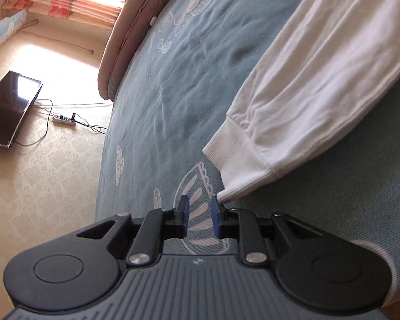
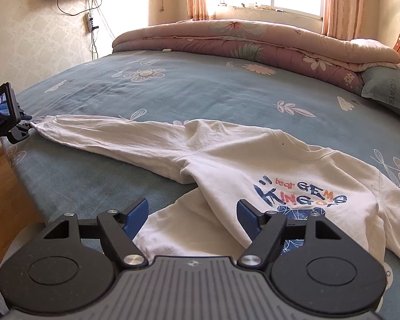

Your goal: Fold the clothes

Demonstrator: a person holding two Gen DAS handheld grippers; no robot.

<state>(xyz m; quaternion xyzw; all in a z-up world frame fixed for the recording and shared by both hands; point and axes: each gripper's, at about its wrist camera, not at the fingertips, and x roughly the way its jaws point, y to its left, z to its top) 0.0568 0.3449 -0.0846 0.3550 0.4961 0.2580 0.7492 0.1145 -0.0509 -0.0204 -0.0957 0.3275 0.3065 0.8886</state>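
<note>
White sweatshirt (image 2: 226, 160) spread on the blue-green bedsheet (image 2: 200, 85), one sleeve (image 1: 306, 80) stretched out left.

Near, the right gripper (image 2: 192, 216) hovers low over the hem, tongs wide apart; far left, the left gripper (image 1: 199, 214) sits at the cuff (image 1: 240, 165), tongs slightly apart, right pad touching its corner.

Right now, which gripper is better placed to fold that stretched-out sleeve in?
Left. The left gripper sits open right at the sleeve cuff; the right gripper hovers open over the sweatshirt's hem, far from it.
</note>
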